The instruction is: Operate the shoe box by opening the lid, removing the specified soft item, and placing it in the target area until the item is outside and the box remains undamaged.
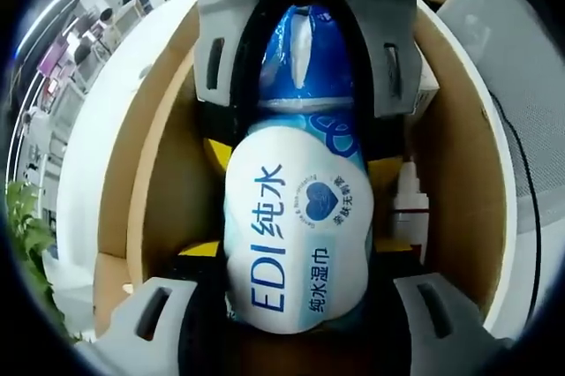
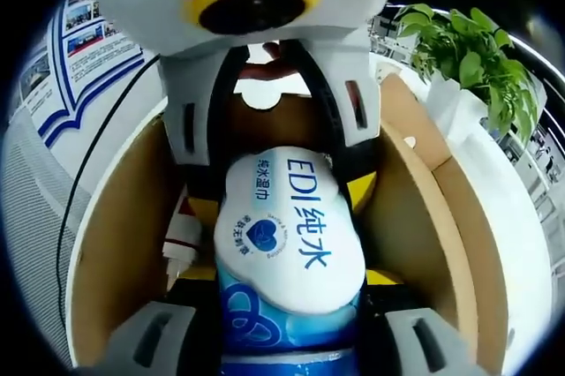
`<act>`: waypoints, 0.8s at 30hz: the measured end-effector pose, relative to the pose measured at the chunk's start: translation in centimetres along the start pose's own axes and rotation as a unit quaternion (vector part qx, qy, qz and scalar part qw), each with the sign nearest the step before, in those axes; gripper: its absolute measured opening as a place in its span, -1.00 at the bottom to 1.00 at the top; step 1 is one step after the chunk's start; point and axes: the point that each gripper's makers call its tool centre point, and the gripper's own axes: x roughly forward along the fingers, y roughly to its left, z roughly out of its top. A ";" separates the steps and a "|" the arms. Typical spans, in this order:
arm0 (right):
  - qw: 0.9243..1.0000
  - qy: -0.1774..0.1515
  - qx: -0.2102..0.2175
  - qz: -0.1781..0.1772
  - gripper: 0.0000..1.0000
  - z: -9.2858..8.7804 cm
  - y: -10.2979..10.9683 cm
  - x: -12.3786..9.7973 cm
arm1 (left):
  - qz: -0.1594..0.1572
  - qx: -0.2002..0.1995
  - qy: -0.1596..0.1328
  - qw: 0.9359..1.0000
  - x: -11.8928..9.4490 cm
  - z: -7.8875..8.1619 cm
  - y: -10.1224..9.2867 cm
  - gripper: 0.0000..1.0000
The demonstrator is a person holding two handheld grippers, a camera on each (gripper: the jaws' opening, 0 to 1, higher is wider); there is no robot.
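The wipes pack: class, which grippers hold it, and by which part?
Both grippers hold the wipes pack over the open shoe box: the left gripper by its white end, the right gripper by its blue end.

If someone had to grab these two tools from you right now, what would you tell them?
Left hand-held gripper: shut on one end of the wipes pack.
Right hand-held gripper: shut on the pack's other end, the blue one.
Each gripper shows opposite the other, both facing across the pack.
Box: open, cardboard walls on both sides of the pack. A small white bottle stands inside beside it.
Done: lid open, pack gripped.
Left: lift the pack clear of the walls, set it in the target area. Likely keep both grips level so it does not snag the box.
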 end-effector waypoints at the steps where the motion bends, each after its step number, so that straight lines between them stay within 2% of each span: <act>1: 1.000 0.001 -0.001 -0.001 0.13 0.0 0.0 0.0 | -0.001 0.001 0.000 1.000 0.0 0.0 0.0 0.28; 9: 1.000 0.000 -0.014 -0.012 0.08 0.0 0.0 0.0 | 0.009 0.004 -0.012 1.000 0.0 0.0 0.0 0.26; 15: 0.999 0.004 -0.027 -0.026 0.03 0.1 0.0 -0.2 | 0.030 0.011 -0.021 0.999 -0.3 0.1 0.0 0.23; 24: 0.999 0.004 -0.017 -0.032 -0.02 0.2 -0.1 -0.5 | 0.035 0.019 -0.012 0.999 -0.7 0.3 0.0 0.21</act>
